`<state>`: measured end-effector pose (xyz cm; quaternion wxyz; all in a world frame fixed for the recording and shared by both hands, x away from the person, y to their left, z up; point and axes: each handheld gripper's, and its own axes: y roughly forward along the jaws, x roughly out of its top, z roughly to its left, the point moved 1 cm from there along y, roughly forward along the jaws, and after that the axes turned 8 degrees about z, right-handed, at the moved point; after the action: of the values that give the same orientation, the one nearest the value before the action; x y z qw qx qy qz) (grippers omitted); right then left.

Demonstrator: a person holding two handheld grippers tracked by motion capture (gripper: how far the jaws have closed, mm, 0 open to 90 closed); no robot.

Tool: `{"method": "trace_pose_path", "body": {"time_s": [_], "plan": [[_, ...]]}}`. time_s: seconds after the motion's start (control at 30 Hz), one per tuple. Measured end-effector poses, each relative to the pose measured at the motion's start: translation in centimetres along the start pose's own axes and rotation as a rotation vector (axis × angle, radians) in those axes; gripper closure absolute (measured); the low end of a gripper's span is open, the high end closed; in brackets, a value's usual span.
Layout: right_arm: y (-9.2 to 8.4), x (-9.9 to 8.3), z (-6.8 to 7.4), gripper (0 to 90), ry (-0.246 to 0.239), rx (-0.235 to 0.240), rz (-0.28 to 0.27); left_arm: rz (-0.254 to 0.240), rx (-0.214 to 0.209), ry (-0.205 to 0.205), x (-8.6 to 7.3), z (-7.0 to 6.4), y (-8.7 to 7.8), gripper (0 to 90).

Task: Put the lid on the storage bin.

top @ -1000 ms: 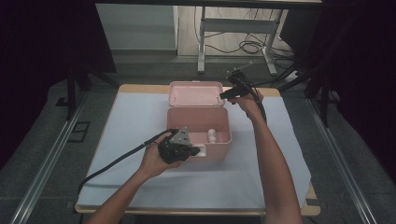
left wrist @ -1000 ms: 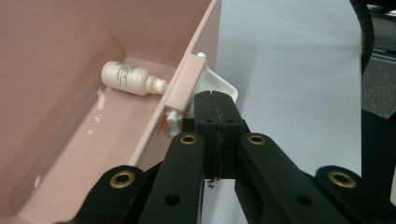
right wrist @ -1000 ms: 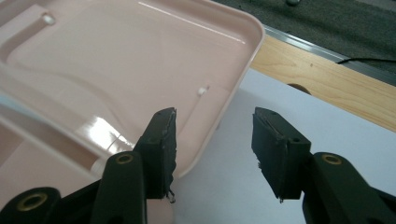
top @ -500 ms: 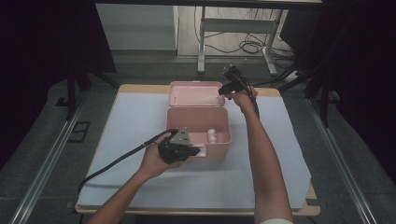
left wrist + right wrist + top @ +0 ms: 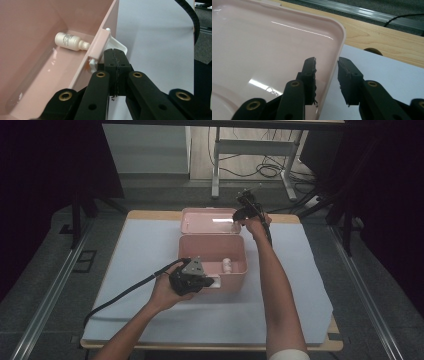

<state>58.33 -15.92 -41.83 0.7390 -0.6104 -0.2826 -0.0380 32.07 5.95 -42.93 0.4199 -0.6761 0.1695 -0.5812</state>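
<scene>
Pink plastic box lid (image 5: 269, 42): light, stiff, slick; grip thin rim. Right gripper (image 5: 327, 75) jaws apart, closing astride rim, not yet pinching. Left gripper (image 5: 115, 62) jaws together at white latch (image 5: 117, 46).

Dim surroundings, perhaps overhead glare.

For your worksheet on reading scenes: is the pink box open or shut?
Open. The lid lies flat behind the pink box, and a small bottle shows lying inside.

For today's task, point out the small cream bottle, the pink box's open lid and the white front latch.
Small cream plastic bottle (image 5: 67, 41), left gripper view, its body.
Pink plastic lid (image 5: 267, 42), right gripper view, inner face.
White plastic latch (image 5: 119, 46), left gripper view, its flap.
</scene>
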Motion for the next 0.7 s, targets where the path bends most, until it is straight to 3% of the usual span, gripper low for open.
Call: {"method": "trace_pose_path", "body": {"time_s": [0.23, 0.27, 0.47, 0.7], "plan": [[0.3, -0.1, -0.7, 77.1, 0.05, 0.029, 0.028, -0.003, 0.002, 0.0, 0.0, 0.0, 0.0, 90.0], [0.3, -0.1, -0.8, 78.0, 0.076, 0.047, 0.027, -0.004, 0.004, 0.001, 0.0, 0.0, 0.1, 90.0], [0.0, 0.0, -0.5, 79.9, 0.072, 0.033, 0.012, -0.003, 0.001, 0.001, 0.0, 0.0, 0.1, 90.0], [-1.1, 0.0, 0.0, 82.1, 0.058, 0.006, -0.046, 0.002, 0.001, 0.004, 0.0, 0.0, 0.1, 90.0]]}}
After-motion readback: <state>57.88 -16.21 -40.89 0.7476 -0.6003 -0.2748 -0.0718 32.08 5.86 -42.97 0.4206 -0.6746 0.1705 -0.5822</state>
